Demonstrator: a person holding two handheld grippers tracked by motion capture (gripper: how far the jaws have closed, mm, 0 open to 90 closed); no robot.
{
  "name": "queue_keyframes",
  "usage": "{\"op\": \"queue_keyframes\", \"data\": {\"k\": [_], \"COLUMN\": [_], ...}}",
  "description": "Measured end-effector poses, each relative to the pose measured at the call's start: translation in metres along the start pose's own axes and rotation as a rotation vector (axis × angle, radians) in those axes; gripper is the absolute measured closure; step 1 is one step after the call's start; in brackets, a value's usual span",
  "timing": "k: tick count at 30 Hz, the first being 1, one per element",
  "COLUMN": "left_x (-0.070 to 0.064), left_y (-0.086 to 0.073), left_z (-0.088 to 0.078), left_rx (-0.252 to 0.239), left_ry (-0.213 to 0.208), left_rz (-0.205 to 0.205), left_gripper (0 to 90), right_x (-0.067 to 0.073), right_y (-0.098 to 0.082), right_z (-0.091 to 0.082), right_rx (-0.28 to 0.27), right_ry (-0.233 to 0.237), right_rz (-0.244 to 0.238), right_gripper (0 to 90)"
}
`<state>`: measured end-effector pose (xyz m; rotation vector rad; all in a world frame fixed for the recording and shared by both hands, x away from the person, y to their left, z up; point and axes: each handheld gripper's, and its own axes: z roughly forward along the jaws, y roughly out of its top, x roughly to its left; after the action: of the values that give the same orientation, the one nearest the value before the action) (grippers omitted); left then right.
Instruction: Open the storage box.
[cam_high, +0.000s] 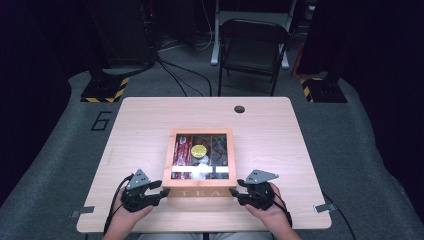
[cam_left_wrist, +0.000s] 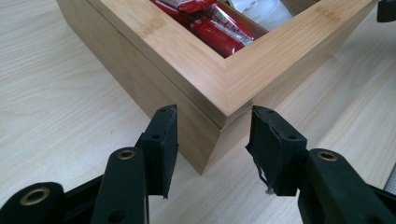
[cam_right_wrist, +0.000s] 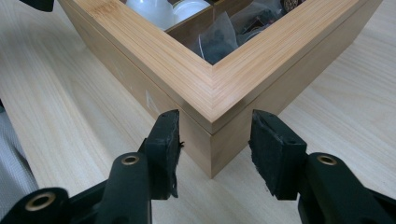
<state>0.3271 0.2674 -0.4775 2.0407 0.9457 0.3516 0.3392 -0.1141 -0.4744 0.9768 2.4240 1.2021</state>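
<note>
- Wooden tea box (cam_high: 200, 187): sits at the centre of the surface (cam_high: 140, 120), slightly toward 6 o'clock; lid frame closed, window showing the contents; the front wall faces the person.
- Contents: red packets (cam_left_wrist: 212, 28) in the 9 o'clock compartment; a yellow round lid (cam_high: 198, 150) in the middle; dark tea sachets (cam_right_wrist: 219, 39) in the 3 o'clock compartment; white cups (cam_right_wrist: 159, 10) just beside the sachets.
- Left tool (cam_left_wrist: 212, 149): at the box's near corner toward 7 o'clock; jaws spread, straddling that corner; whether the pads touch the wood cannot be told.
- Right tool (cam_right_wrist: 215, 151): at the near corner toward 5 o'clock; jaws likewise spread either side of the corner; contact cannot be told.
- Surroundings: a folding chair (cam_high: 252, 50) at 12 o'clock beyond the surface, well apart.
</note>
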Motion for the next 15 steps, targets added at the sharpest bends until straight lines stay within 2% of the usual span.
{"op": "queue_keyframes", "data": {"k": [4,6,15], "left_x": [-0.0027,-0.0027,-0.0039], "left_y": [0.0003,0.0001,0.0001], "left_z": [0.0023,0.0023,0.002], "left_rx": [0.02,0.018,0.019], "left_ry": [0.008,0.008,0.016], "left_rz": [0.03,0.027,0.03], "left_gripper": [53.8,53.8,54.5], "right_x": [0.0011,0.002,0.0022], "right_y": [-0.0005,-0.0003,-0.0002], "right_z": [0.0033,0.0032,0.0021], "right_rx": [0.011,0.01,-0.008], "right_ry": [0.004,-0.01,-0.01], "right_rz": [-0.017,-0.015,-0.011], "right_gripper": [52.4,52.9,52.8]}}
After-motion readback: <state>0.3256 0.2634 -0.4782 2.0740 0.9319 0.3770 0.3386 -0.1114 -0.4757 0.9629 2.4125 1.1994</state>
